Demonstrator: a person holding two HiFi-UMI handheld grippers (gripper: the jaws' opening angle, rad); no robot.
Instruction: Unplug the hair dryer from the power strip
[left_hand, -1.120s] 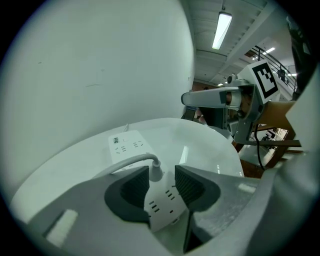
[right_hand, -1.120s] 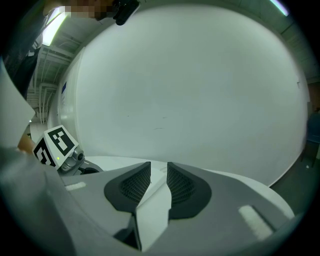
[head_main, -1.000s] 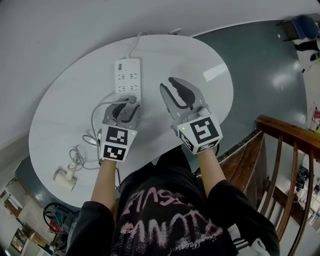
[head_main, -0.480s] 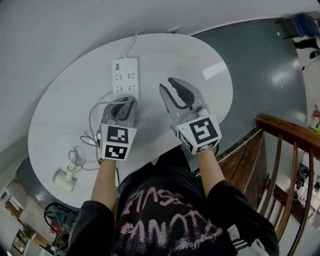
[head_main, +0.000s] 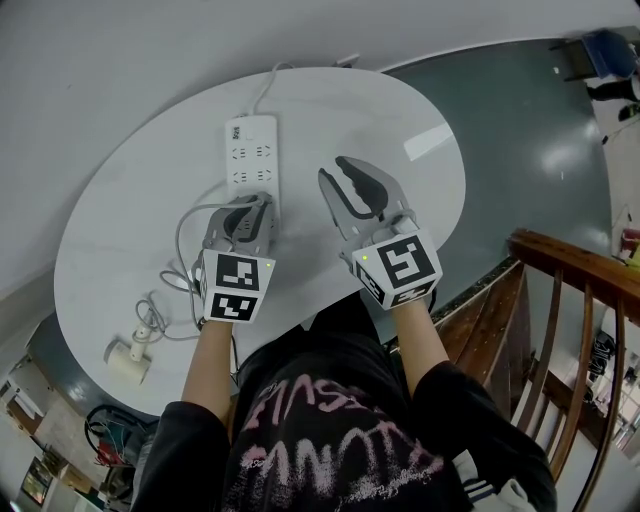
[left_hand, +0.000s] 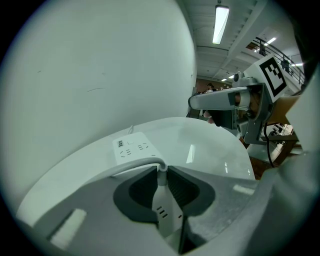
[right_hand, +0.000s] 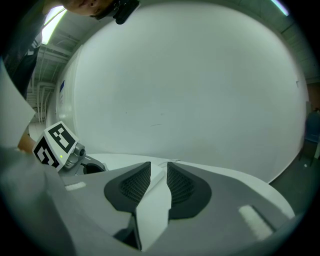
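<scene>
The white oval table (head_main: 380, 110) carries one white rectangular power strip (head_main: 252, 150) and one small white hair dryer (head_main: 127, 359), which lies near the table's near-left edge, well apart from the strip. One thin white cord (head_main: 185, 225) loops from the dryer toward the left gripper (head_main: 248, 205), whose jaws are clamped on the single white plug (left_hand: 164, 205). In the left gripper view the plug sits short of the strip, so extraction appears complete or nearly so. The right gripper (head_main: 345, 185) hovers beside the strip, jaws slightly parted and holding nothing. The next move probably calls for carrying the plug clear and setting it down.
</scene>
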